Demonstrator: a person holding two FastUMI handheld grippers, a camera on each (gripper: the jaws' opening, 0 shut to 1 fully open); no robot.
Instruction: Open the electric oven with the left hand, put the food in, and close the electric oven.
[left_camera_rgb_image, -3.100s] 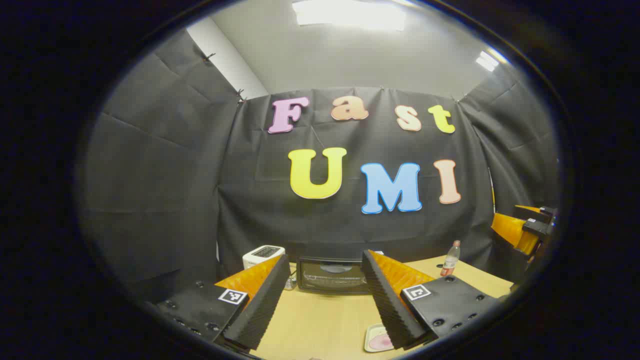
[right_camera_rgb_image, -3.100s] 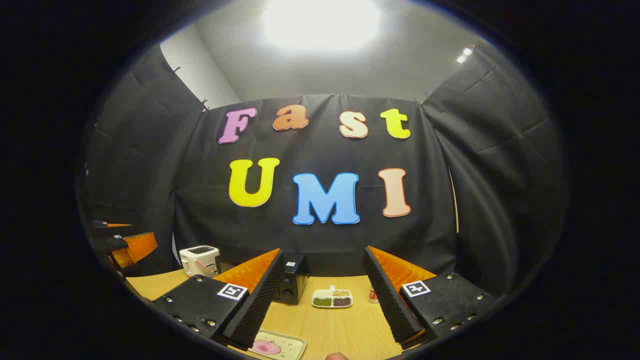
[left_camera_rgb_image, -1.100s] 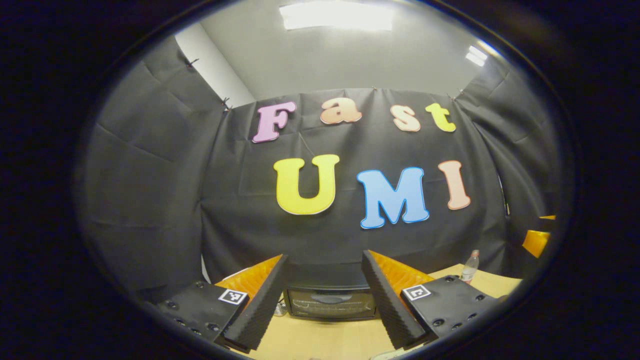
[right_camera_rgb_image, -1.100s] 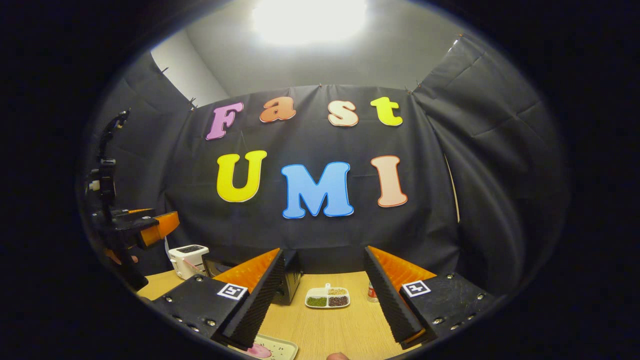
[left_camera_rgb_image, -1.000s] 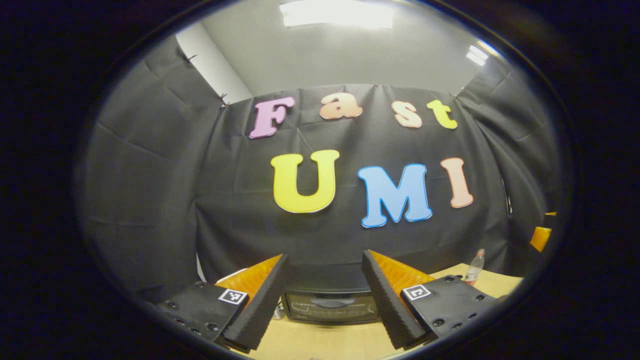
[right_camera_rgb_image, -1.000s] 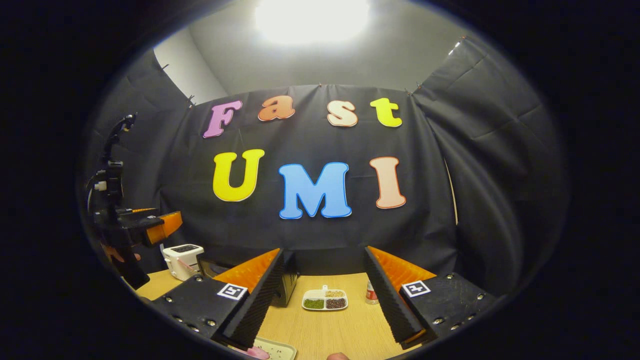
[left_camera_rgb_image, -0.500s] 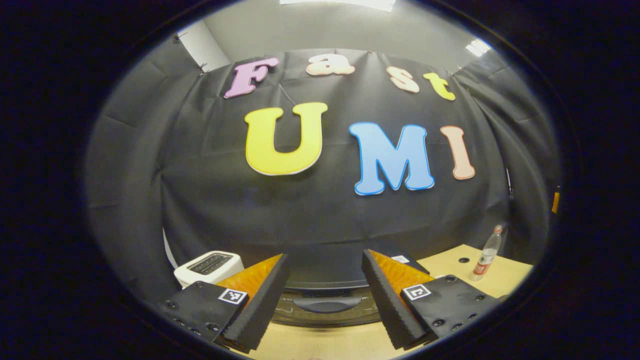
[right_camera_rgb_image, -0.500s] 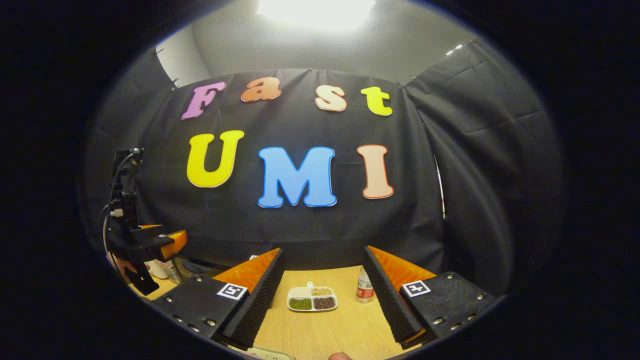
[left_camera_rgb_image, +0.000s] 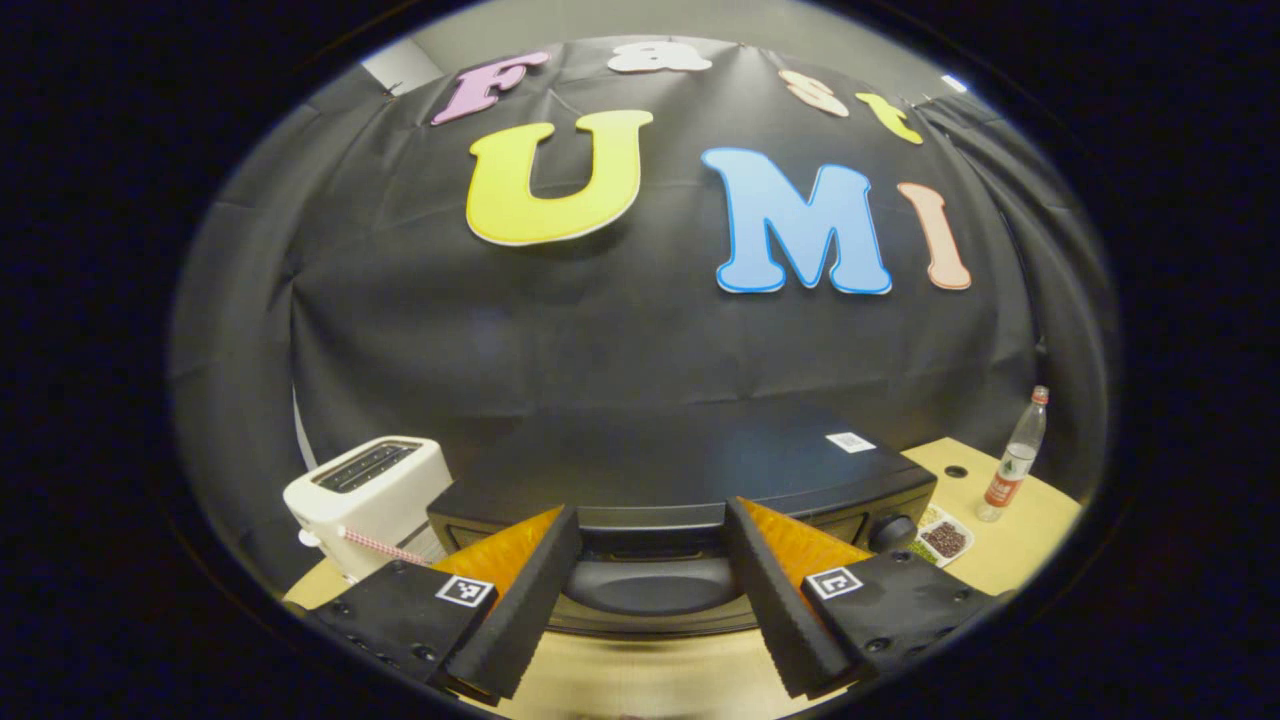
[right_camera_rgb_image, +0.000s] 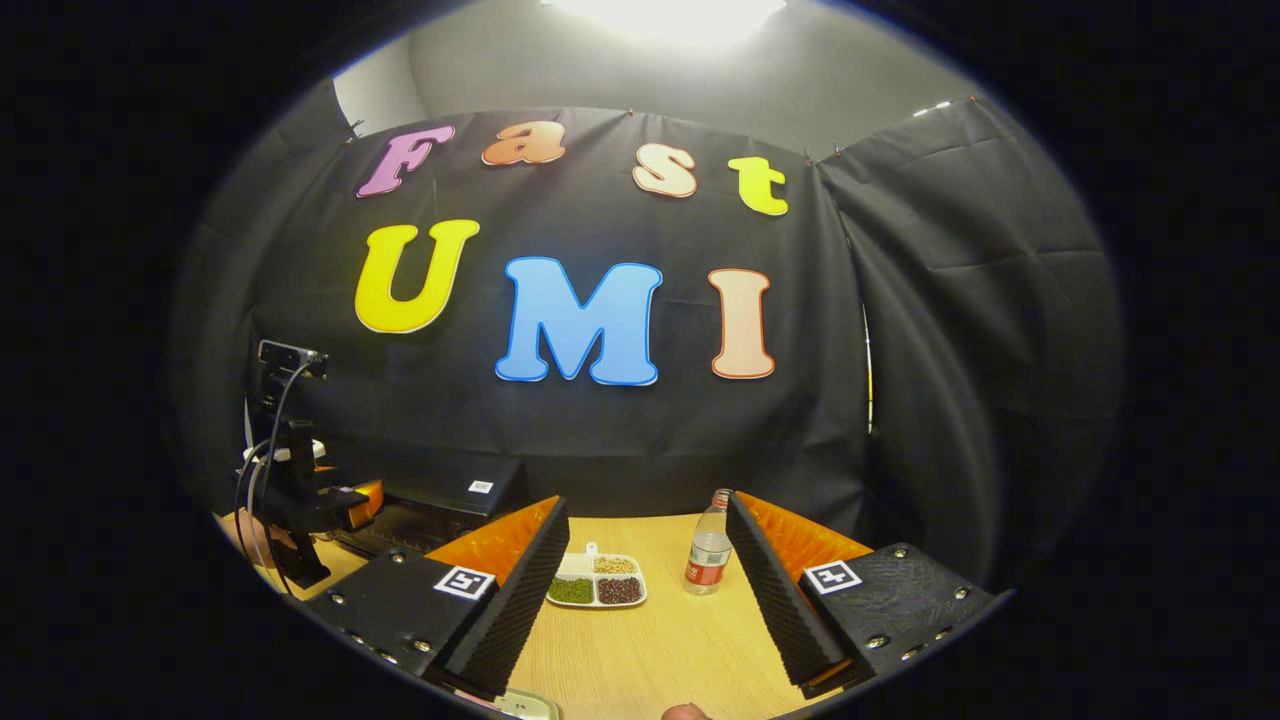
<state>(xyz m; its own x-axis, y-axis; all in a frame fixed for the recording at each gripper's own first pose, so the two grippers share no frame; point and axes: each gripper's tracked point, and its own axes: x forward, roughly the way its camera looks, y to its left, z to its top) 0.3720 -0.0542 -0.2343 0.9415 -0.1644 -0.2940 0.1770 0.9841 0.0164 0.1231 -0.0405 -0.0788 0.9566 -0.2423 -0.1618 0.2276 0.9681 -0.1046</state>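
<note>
In the left gripper view, my left gripper (left_camera_rgb_image: 648, 590) has its jaws apart, one on each side of the handle (left_camera_rgb_image: 650, 584) on the one oven (left_camera_rgb_image: 700, 480), touching nothing. The oven is black, its door shut, with one knob (left_camera_rgb_image: 893, 531) at its right. One white toaster (left_camera_rgb_image: 368, 490) stands just beside it on the left. On the table (left_camera_rgb_image: 1020, 530) to the right I count one divided dish (left_camera_rgb_image: 940, 538) and one bottle (left_camera_rgb_image: 1012, 456).

In the right gripper view, my right gripper (right_camera_rgb_image: 645, 600) also has its jaws apart and empty above the table (right_camera_rgb_image: 660, 650). Between its fingers lie the dish (right_camera_rgb_image: 597, 588) with three filled sections and the bottle (right_camera_rgb_image: 707, 556). One tray edge (right_camera_rgb_image: 520, 704) shows at the bottom. I cannot make out the food.
</note>
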